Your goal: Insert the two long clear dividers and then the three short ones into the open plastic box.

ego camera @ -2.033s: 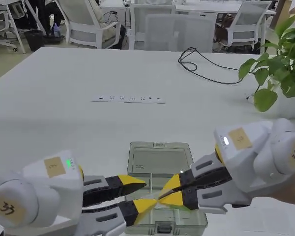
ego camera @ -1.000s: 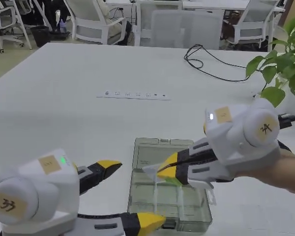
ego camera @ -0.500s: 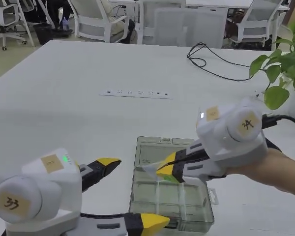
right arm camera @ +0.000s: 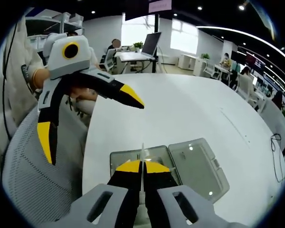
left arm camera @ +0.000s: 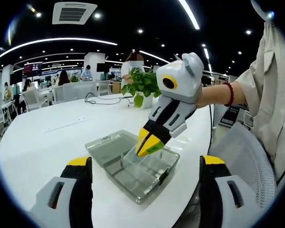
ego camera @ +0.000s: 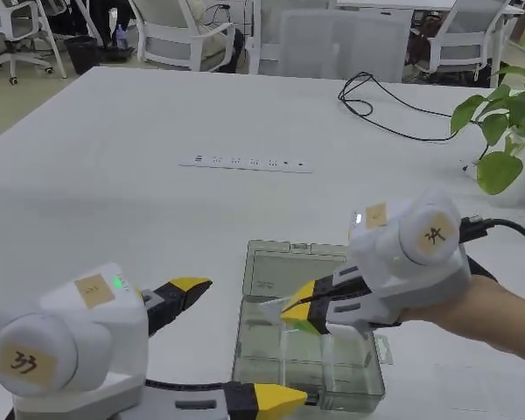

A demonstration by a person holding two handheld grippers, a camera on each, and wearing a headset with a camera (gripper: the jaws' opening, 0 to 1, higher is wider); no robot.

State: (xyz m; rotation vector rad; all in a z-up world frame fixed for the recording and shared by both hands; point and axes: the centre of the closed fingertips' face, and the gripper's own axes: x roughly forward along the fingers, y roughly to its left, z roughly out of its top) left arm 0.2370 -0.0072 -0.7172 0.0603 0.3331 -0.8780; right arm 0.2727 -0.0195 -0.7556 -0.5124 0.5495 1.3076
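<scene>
Just above the box (ego camera: 334, 372), right claw (ego camera: 290, 309) tilts down pinching a clear divider (ego camera: 269, 304); left claw (ego camera: 240, 343) gapes wide, empty

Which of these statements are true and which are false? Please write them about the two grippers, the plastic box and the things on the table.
1. The right gripper is shut on a clear divider above the box. True.
2. The left gripper also holds a divider. False: its jaws stand wide open and hold nothing.
3. The lid of the box is closed. False: the lid is folded back and lies open on the table.
4. A power strip lies on the table beyond the box. True.
</scene>
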